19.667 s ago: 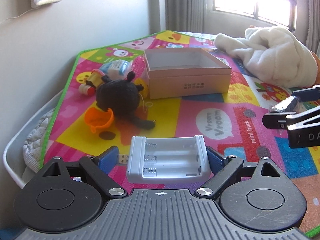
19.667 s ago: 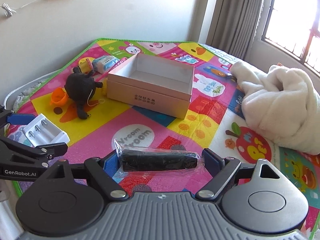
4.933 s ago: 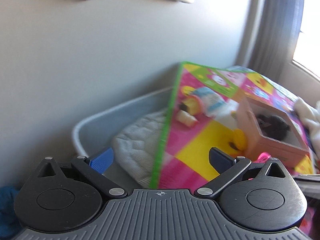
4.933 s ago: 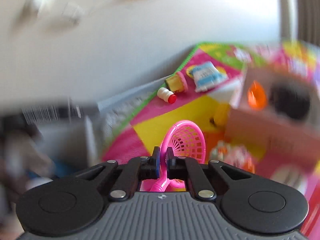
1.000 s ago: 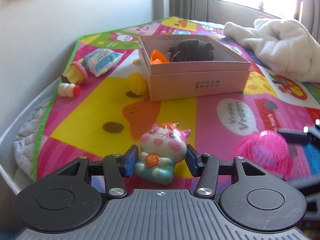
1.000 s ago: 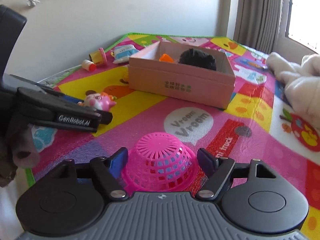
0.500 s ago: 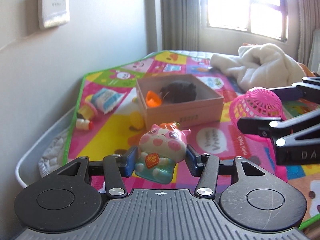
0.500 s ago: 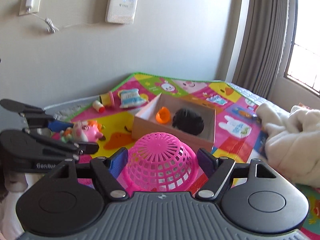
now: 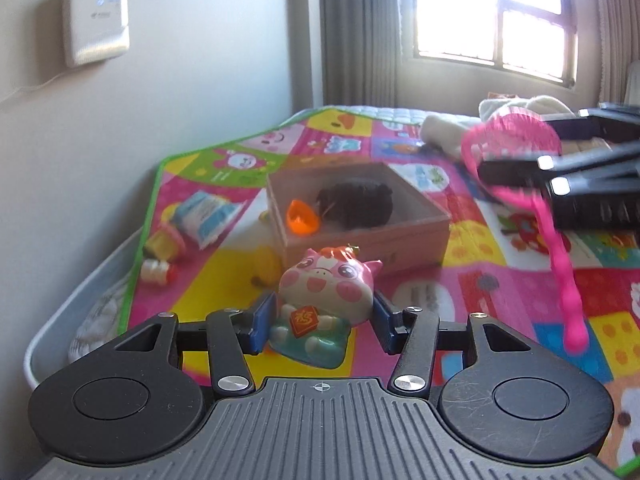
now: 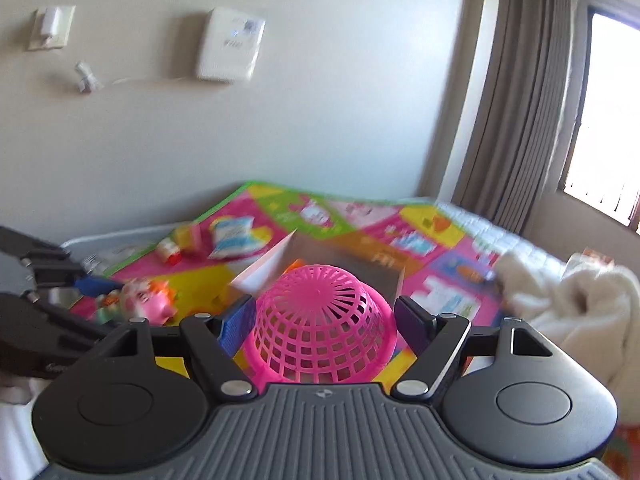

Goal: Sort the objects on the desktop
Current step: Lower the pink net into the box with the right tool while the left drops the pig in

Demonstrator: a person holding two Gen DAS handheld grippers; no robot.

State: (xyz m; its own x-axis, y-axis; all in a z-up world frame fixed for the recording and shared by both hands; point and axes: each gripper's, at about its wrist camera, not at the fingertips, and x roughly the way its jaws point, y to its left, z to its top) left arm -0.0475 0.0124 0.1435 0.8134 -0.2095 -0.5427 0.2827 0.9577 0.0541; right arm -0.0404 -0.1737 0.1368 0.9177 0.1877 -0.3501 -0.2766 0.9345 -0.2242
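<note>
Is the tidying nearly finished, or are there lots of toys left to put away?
About halfway. Done: the black plush toy and orange cup lie in the box. In hand: the left tongs grip the pig toy, the right tongs grip the pink basket, both off the mat. Left: the packet, small bottle, cupcake toy and yellow ball.

Home bedroom, cartoon play mat (image 9: pixel 472 248), curtained window (image 9: pixel 492 20)
</note>
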